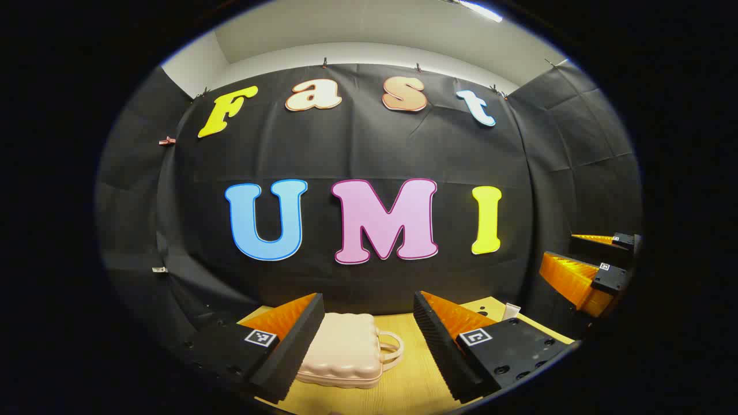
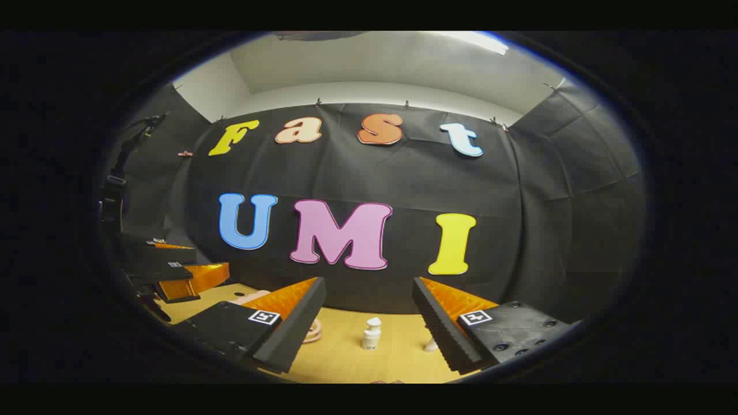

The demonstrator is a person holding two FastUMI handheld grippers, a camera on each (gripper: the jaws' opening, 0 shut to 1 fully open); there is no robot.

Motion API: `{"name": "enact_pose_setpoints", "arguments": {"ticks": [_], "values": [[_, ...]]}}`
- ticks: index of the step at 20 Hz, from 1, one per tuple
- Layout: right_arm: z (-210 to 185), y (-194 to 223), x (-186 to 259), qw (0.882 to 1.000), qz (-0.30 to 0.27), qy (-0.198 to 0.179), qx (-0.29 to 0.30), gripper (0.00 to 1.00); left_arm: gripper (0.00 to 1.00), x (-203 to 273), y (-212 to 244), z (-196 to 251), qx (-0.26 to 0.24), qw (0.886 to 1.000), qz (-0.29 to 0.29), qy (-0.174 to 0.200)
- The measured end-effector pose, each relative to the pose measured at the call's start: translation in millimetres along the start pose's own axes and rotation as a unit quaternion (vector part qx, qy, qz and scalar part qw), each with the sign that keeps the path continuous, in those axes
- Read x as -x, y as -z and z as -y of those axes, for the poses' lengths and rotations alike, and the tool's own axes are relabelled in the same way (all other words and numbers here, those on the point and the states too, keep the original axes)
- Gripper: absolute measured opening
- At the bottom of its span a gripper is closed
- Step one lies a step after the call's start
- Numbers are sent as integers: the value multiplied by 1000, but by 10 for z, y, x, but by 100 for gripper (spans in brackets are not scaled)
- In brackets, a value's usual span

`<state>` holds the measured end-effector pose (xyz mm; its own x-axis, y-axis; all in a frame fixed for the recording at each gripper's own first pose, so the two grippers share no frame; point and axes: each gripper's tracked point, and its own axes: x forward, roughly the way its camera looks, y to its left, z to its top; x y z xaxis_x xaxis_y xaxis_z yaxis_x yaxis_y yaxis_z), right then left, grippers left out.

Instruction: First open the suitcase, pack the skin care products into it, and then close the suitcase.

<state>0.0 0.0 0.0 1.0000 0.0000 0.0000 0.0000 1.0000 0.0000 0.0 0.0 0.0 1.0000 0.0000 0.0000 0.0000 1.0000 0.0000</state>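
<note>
A pale pink hard-shell suitcase [image 1: 346, 351] lies shut on the wooden table [image 1: 415, 380], its looped handle [image 1: 391, 346] pointing right. My left gripper [image 1: 368, 300] hovers open just above and in front of it, the case showing between its fingers. My right gripper [image 2: 368, 282] is open too, with nothing between its fingers. Beyond it a small white skin care bottle [image 2: 371, 333] stands upright on the table. A second small product [image 2: 429, 344] peeks out beside the right finger. The suitcase edge [image 2: 249, 297] shows behind the left finger.
The right gripper [image 1: 568, 253] hangs at the far right of the left gripper view. The left gripper [image 2: 202, 262] sits at the left of the right gripper view. A small white item [image 1: 511, 311] lies near the table's far right. The black cloth wall closes the back.
</note>
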Motion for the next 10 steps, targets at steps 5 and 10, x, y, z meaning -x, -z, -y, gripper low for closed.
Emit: {"name": "enact_pose_setpoints", "arguments": {"ticks": [5, 10], "values": [[4, 29, -45, 1000, -1, 2, 0, 96, 99, 16, 123, 47, -11, 1000, -10, 8], [2, 25, -28, 1000, 5, -2, 2, 96, 99, -16, 155, 29, -6, 1000, -14, 8]]}}
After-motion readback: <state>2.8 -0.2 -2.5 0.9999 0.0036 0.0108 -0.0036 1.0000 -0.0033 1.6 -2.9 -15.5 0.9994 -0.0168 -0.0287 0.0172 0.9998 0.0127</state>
